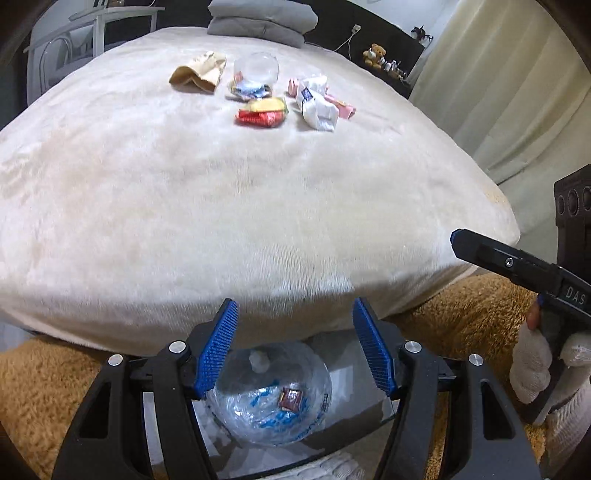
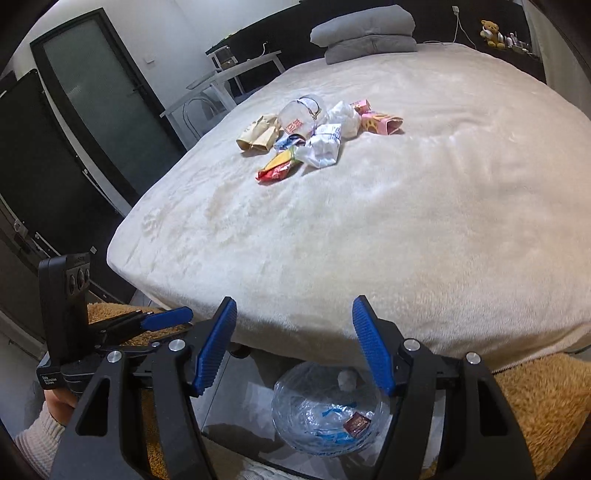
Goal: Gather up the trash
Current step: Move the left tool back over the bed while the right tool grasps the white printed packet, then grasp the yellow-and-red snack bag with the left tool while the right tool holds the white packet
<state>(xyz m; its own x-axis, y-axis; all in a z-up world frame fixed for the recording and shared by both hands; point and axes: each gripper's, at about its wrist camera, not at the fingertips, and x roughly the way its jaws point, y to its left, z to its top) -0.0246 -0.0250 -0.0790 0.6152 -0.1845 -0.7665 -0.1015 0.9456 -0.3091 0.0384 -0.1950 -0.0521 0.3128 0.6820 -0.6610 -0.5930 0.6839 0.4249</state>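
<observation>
The left gripper is held with its jaws spread and nothing between the blue pads. The right gripper is likewise held spread and empty. Both are aimed over the near edge of the bed, which is covered by a cream blanket. The trash is grouped on the far part of the bed: a brown paper bag, a clear plastic cup, a red and yellow wrapper, crumpled white paper and pink cartons. Below the grippers, a clear plastic bag is seen on the floor, with a small red wrapper inside. Folded grey bedding is placed at the head of the bed.
</observation>
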